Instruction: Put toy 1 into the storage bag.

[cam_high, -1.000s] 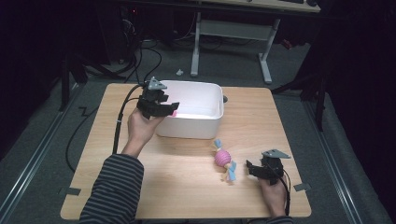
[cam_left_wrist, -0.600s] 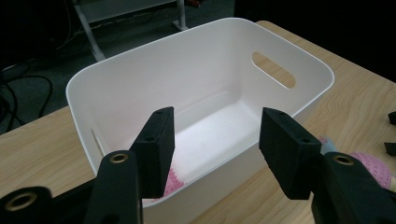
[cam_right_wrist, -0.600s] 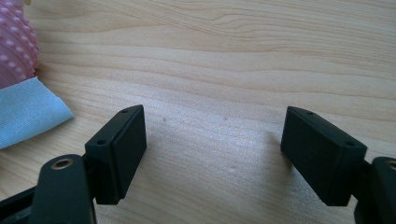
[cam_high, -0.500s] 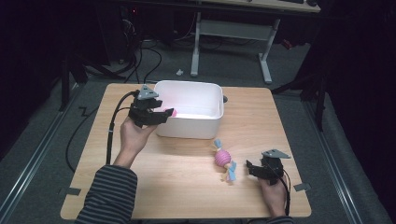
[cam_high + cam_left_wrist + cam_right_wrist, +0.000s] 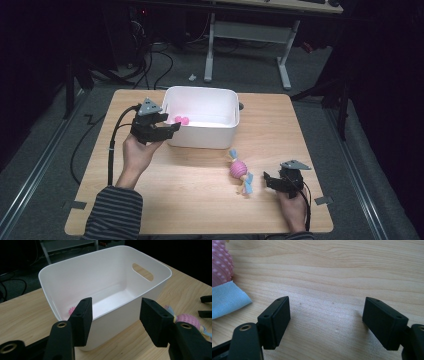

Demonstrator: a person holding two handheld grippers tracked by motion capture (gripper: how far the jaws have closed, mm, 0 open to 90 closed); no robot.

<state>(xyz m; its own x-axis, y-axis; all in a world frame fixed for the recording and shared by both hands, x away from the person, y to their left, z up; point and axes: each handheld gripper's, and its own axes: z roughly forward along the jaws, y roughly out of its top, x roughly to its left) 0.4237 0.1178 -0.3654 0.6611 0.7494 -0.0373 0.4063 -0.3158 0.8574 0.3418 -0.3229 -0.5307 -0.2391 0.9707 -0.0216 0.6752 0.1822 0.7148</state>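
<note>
Left gripper point(image 5: 167, 131): it hangs at the bin's near-left corner, above the counter, gripped by a hand in a striped sleeve. Its jaws have just been opening and now stand apart with nothing between them.
Left gripper view: the two black jaws frame the bin's near wall, gripper point(image 5: 116, 315) empty, pads off the plastic.
Bin point(image 5: 200, 137): white, rectangular, upright on the far half of the counter point(image 5: 200, 200). A slot handle is cut in its end wall.
Pink toy point(image 5: 181, 120): there it is, down in the bin by the left wall, just past the left jaws. In the left gripper view only a sliver shows behind the left jaw.
Knit toy point(image 5: 239, 170): pink ball with blue cloth ends, lying on the counter in front of the bin, well clear of it.
Right gripper point(image 5: 268, 179): low at the near right of the counter, jaws pointing at the knit toy, just beside its blue tail and not touching.
Right gripper view: gripper point(image 5: 325, 322) wide open over bare wood, nothing held; blue cloth and pink knit sit at the upper left.
</note>
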